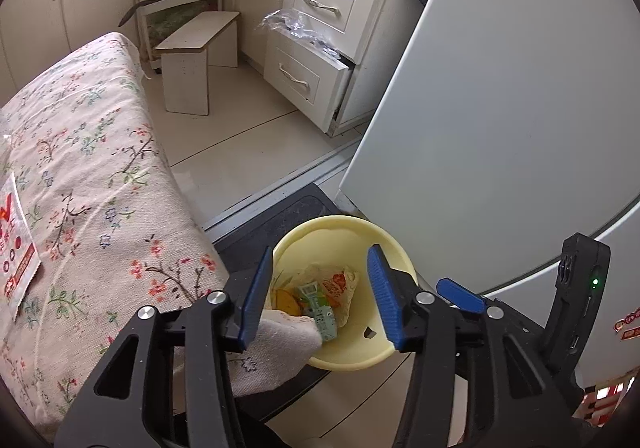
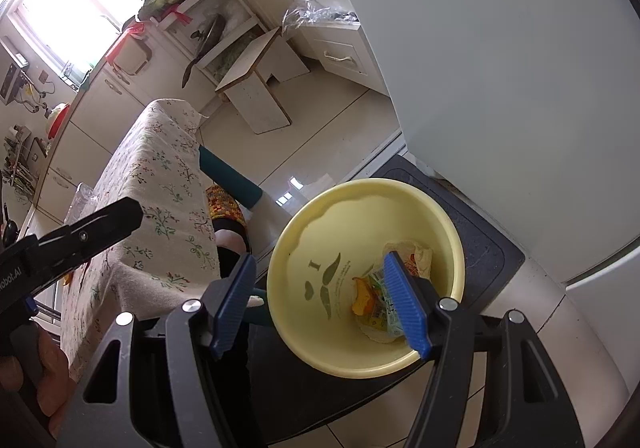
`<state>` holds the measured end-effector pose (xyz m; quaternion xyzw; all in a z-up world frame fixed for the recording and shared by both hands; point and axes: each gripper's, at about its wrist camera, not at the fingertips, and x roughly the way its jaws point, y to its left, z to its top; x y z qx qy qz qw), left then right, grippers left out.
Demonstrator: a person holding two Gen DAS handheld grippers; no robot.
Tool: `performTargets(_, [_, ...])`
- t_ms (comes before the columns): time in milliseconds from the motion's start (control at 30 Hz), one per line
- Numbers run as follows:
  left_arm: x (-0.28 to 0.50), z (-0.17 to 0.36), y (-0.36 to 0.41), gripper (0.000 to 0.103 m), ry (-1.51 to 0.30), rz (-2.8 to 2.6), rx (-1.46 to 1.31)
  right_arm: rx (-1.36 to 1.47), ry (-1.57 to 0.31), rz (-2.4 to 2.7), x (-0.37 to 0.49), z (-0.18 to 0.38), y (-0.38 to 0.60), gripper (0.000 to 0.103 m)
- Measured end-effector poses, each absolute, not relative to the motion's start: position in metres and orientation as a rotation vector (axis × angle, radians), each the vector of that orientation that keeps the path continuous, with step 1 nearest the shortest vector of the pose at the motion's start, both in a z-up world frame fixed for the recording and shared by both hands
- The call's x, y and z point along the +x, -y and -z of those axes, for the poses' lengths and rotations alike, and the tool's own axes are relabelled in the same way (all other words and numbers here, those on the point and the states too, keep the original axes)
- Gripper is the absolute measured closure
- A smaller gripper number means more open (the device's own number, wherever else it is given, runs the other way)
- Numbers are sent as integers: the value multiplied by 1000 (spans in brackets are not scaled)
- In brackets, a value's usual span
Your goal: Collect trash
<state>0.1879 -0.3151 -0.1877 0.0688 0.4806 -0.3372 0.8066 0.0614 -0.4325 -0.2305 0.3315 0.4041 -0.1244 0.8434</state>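
Both grippers released above yellow bin of trash.
Left gripper and right gripper gaping, empty; wrappers inside bin on dark mat, wedged between floral tablecloth and white fridge.

Yellow bin on dark mat; crumpled wrappers lie inside.

One bin, a few scraps of trash, one table

One yellow bin holds what looks like three pieces of trash: one green carton, one orange scrap and one pale wrapper, though the heap overlaps and the count is unsure. One floral-clothed table carries one red-printed packet. One stool and three drawers stand beyond.
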Motion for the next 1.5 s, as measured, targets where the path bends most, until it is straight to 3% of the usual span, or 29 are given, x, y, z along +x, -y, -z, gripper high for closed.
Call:
performTargets(400, [191, 174, 292, 41, -988, 674, 113, 681, -830, 256, 64, 219, 428, 36])
performTargets(1033, [206, 167, 231, 38, -967, 585, 4, 598, -786, 188, 89, 188, 395, 36])
performTargets(1500, [235, 165, 137, 37, -951, 433, -141, 493, -781, 60, 133, 165, 337, 33])
